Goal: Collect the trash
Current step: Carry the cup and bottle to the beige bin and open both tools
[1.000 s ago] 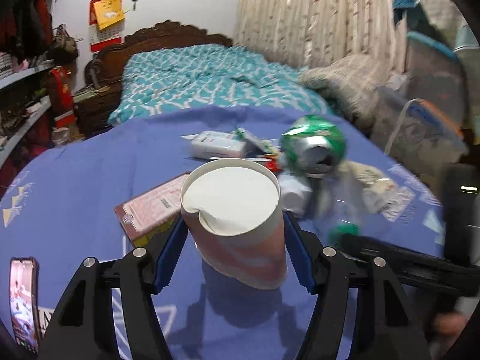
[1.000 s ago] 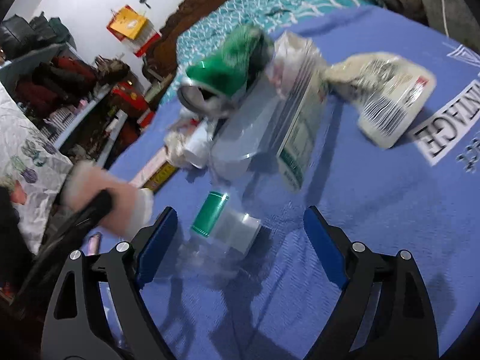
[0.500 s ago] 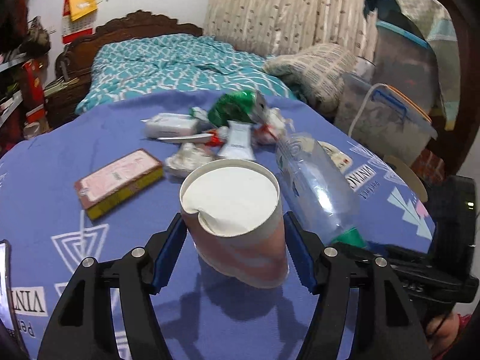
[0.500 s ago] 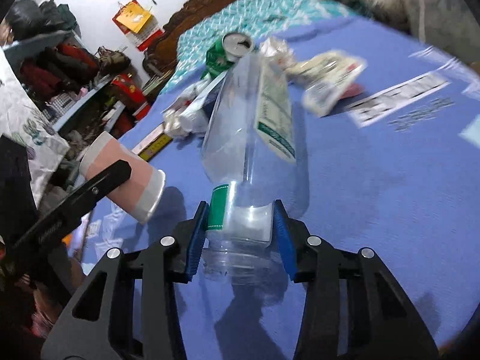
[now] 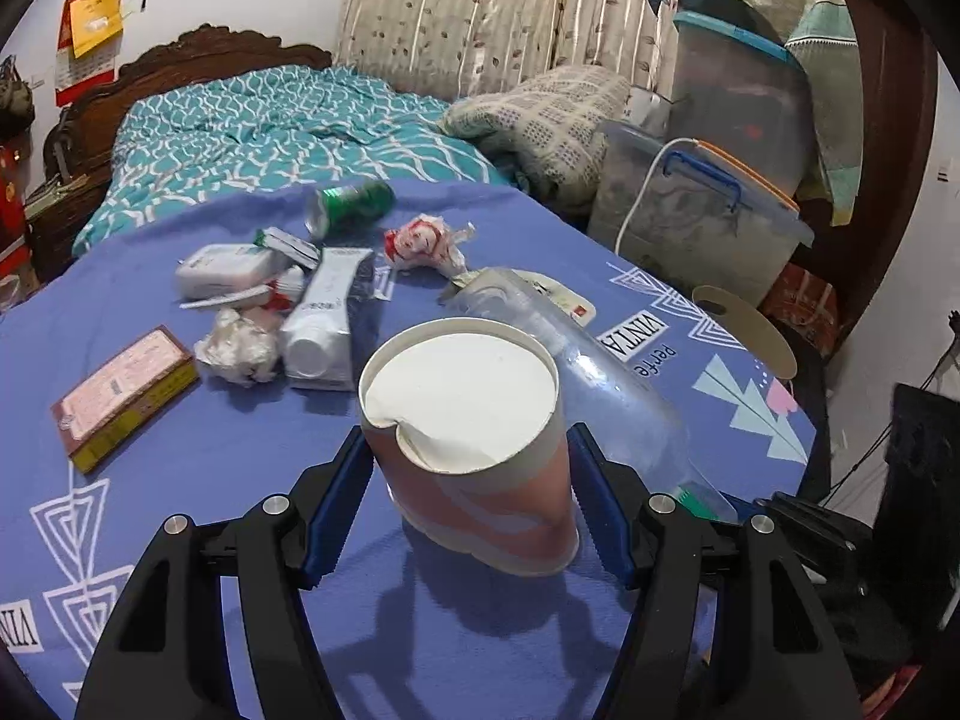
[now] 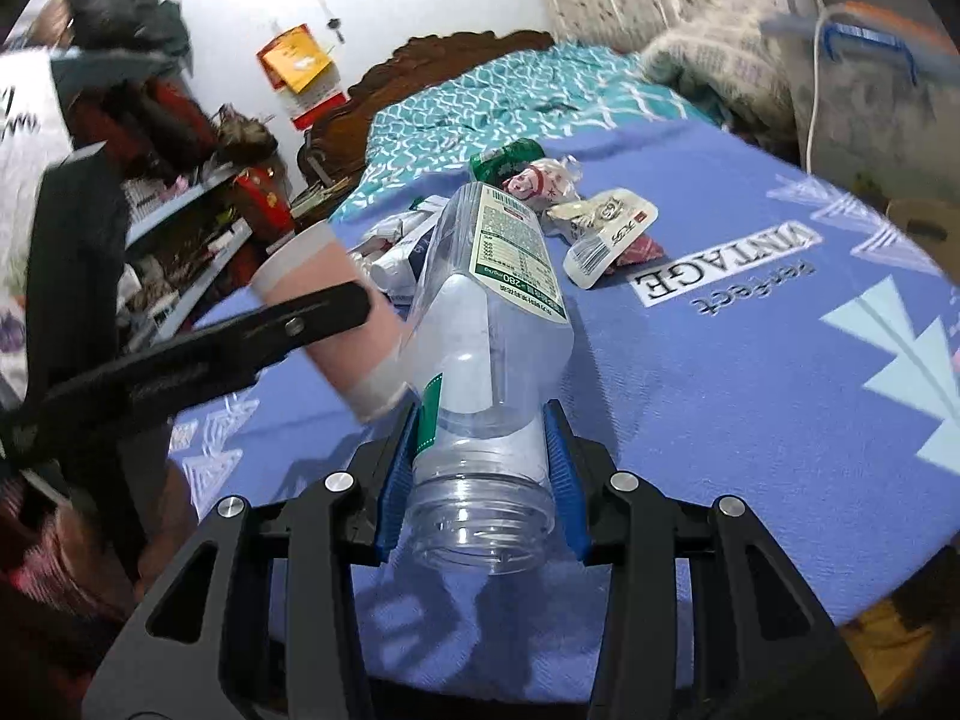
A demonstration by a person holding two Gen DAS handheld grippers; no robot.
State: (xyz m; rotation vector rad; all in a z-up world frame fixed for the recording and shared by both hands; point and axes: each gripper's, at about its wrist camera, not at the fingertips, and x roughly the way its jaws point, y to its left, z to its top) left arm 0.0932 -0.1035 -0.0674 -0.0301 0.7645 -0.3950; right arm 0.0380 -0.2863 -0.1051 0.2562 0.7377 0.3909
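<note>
Bedroom setting: blue printed cloth [image 5: 210, 450] over a table, teal-covered bed [image 5: 270, 120] behind it.

Left gripper [image 5: 471, 498]: blue pads clamped on a pink-and-white paper cup [image 5: 474, 438], tilted, white inside facing the left wrist camera. Seen from the right wrist view, the same cup [image 6: 336, 324] lies at an angle, touching the bottle's side.

Right gripper [image 6: 480, 468]: pads closed on the neck of a clear plastic bottle [image 6: 498, 312], capless mouth toward the camera, body pointing away. The left view shows only the bottle's body [image 5: 600, 372] just right of the cup.

Ahead of the left gripper: white tube [image 5: 324, 318], crumpled tissue [image 5: 240, 348], pink box [image 5: 126, 396], green can [image 5: 348, 207], red-and-white wrapper [image 5: 426, 243].

Right view only: white barcode packet [image 6: 606, 234] ahead of the bottle; "VINTAGE" print to its right.
</note>
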